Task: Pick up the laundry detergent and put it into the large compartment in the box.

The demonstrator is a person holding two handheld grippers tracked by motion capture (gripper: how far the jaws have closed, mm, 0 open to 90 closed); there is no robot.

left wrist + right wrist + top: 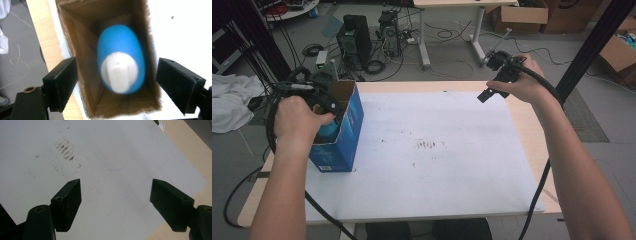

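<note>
A blue cardboard box (341, 135) stands upright at the table's left edge with its top open. Inside it sits a blue bottle (121, 57) with a white cap (119, 72), looking blurred in the left gripper view. My left gripper (116, 85) hangs over the box mouth, open, its jaws spread wider than the box (82, 50) and touching nothing. In the high view the left gripper (326, 107) is at the box top, partly hidden by the hand. My right gripper (494, 85) is held above the table's far right, open and empty (116, 202).
A white sheet (432, 155) covers most of the wooden table (532, 125) and carries brown stains (426, 145) at its middle. Computer towers (354, 37), cables and another desk stand on the floor beyond. White cloth (229, 102) lies at the left. A black post (592, 47) rises at the right.
</note>
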